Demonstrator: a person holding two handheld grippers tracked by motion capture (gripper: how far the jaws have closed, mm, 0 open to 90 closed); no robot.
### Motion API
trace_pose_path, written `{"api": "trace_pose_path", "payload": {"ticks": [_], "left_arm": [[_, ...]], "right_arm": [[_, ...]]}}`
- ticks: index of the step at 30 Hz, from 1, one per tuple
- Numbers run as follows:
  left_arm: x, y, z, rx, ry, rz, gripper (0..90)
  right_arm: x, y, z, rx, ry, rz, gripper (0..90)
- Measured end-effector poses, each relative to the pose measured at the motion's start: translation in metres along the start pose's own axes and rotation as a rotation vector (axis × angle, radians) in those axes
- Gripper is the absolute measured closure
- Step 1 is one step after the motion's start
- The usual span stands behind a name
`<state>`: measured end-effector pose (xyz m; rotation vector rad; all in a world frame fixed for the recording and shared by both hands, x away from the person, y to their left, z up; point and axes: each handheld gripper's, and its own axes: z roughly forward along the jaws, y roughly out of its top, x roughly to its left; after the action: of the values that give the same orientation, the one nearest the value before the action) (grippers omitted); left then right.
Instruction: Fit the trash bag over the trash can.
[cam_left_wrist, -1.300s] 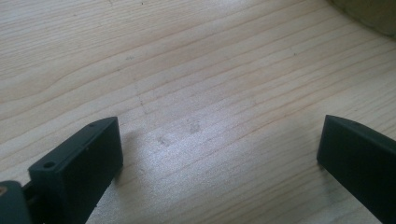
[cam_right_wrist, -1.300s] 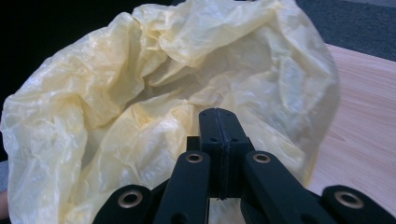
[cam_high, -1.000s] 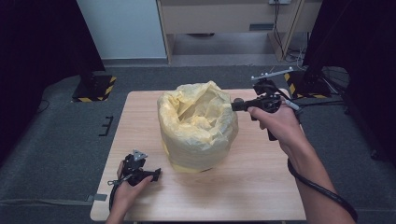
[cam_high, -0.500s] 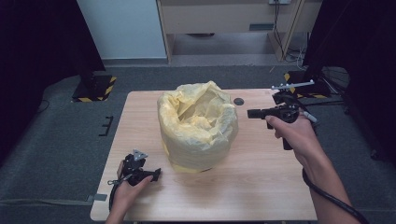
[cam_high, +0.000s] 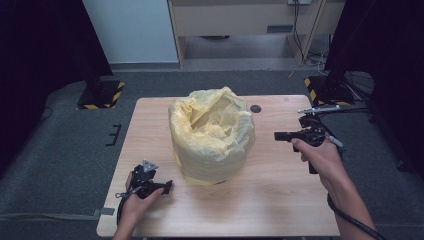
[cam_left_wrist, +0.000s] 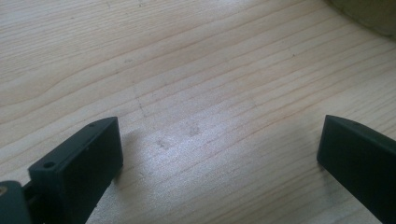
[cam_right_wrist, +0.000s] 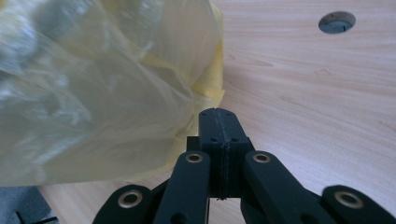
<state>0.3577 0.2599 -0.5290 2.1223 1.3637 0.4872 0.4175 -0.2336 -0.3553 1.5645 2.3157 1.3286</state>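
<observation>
The table (cam_high: 280, 200) carried a big bin lined with a yellow bag (cam_high: 212, 135), which stood in its middle. The bag's edge was folded over the rim, so the lining looked done, I think; perhaps only small tidying was left. The right gripper (cam_high: 277, 135) was beside the bag, closed and empty. The left gripper (cam_high: 169, 186) rested open on the wood, holding nothing.

A light wooden table (cam_high: 280, 200) is seen on grey carpet; a bin lined with a yellow bag (cam_high: 212, 135) stands at its middle, near a round cable hole (cam_high: 256, 108)
</observation>
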Motion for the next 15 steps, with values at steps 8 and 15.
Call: {"api": "trace_pose_path", "payload": {"ticks": [8,15], "left_arm": [[0.0,0.0,0.0,-0.001,0.0,0.0,0.0],[0.0,0.0,0.001,-0.002,-0.001,0.001,0.0]], "right_arm": [[-0.018,-0.019,0.012,0.006,-0.013,0.043,90.0],[-0.034,-0.037,0.02,0.011,-0.043,0.077,90.0]]}}
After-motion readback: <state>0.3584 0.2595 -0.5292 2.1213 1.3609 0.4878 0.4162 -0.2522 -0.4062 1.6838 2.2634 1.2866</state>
